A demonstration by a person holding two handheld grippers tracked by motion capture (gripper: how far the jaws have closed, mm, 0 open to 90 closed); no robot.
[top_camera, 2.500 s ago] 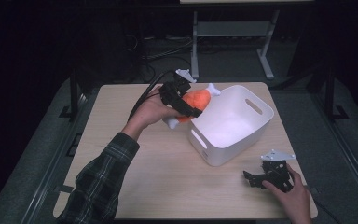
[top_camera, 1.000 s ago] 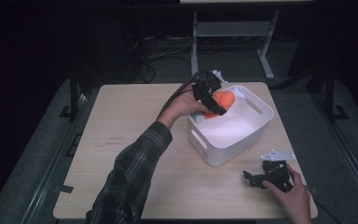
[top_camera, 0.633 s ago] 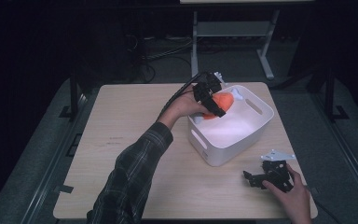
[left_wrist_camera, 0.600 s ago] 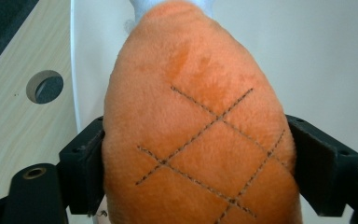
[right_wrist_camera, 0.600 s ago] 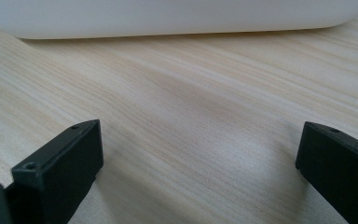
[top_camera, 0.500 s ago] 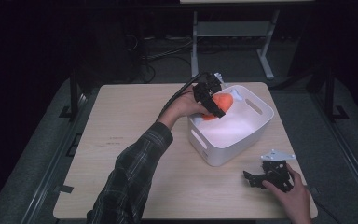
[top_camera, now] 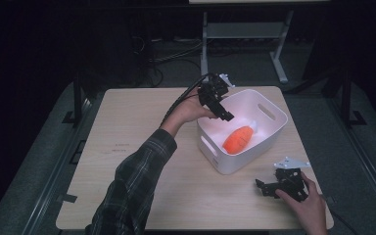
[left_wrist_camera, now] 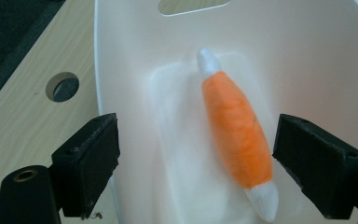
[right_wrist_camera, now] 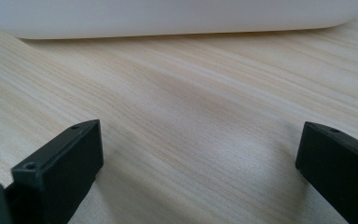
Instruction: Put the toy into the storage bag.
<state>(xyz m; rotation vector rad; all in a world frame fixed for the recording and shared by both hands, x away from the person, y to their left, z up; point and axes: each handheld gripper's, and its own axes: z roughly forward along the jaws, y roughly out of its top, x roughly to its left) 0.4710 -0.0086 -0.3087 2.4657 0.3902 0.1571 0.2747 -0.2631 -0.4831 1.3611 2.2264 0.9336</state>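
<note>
- The fingers [left_wrist_camera: 88, 172] of the left gripper [top_camera: 217, 98] are spread wide with nothing between them; they have just been opening, and the orange plush toy [left_wrist_camera: 237, 130] is seen lying free below them.
- The left gripper is held above the near-left corner of the white bin [top_camera: 274, 128], pointing down into it.
- The toy, orange with a white tip at each end, is located on the floor of the bin [left_wrist_camera: 135, 42], lying lengthwise and apart from both fingers. In the high view it [top_camera: 238, 139] is seen roughly in the middle of the bin.
- The step in hand is judged to be the release: the toy has been deposited and the placement appears complete.
- The next move is judged to call for the left gripper to be lifted straight up and drawn back over the rim, the fingers being kept spread so that the toy is not caught or dragged.
- The fingers [right_wrist_camera: 58, 172] of the right gripper [top_camera: 283, 183] are likewise spread and empty, held low over the bare worktop [right_wrist_camera: 191, 112].
- The right gripper is rested at the near-right corner of the worktop [top_camera: 127, 147], apart from the bin wall [right_wrist_camera: 168, 18].
- No contents other than the toy are visible in the bin; a slot handle is cut into each end wall.
</note>
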